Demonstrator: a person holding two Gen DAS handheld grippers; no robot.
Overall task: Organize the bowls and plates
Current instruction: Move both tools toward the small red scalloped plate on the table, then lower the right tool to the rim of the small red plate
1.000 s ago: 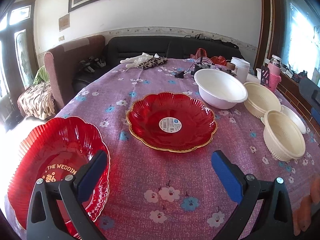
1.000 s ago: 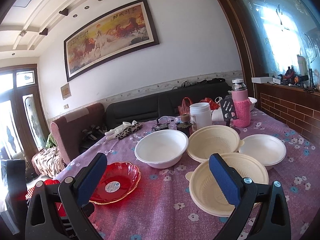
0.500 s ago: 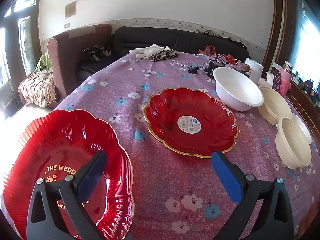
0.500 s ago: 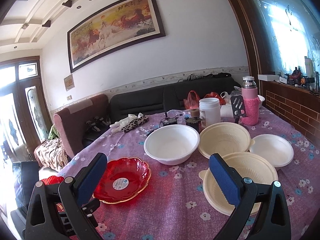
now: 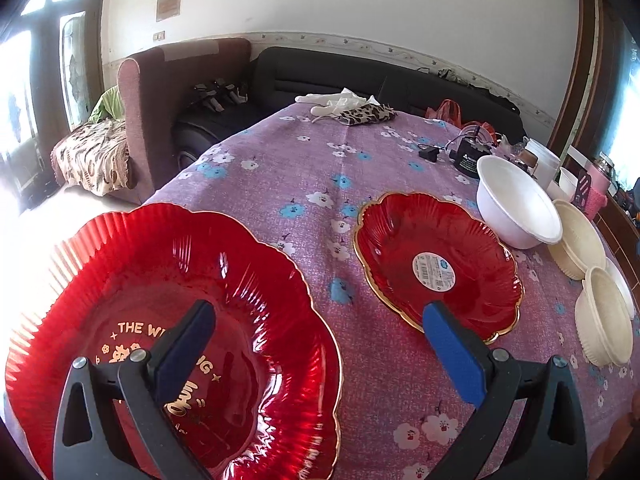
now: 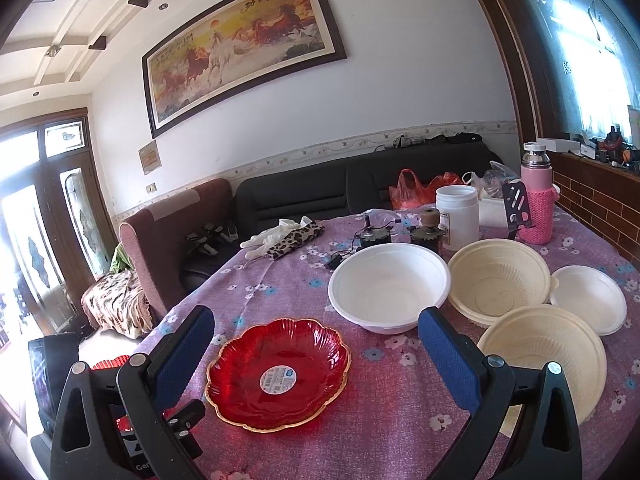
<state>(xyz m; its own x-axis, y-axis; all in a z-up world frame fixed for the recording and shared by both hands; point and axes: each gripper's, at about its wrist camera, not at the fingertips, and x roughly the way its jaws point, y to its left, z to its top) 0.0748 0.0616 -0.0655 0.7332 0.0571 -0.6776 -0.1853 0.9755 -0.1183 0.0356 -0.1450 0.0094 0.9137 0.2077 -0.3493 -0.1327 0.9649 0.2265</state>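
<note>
my left gripper (image 5: 316, 340) hangs wide open over the lettered red plate's (image 5: 168, 320) right rim, the stickered red plate (image 5: 436, 268) just beyond my right finger.

Plates and bowls lying on the flowered cloth

Large red plate (image 5: 168, 320) and smaller stickered red plate (image 5: 436, 268) are sitting apart; white bowl (image 6: 388, 288), two cream bowls (image 6: 500, 280) (image 6: 548, 356) and small white bowl (image 6: 588, 298) are clustering upright.

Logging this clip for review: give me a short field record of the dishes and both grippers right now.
surface: table with purple floral cloth
large red plate: near edge, gold lettering, under the left gripper
small red plate: sticker at centre
white bowl: beside two cream bowls
small white bowl: far right
right gripper: open, empty
left gripper: open, empty
</note>
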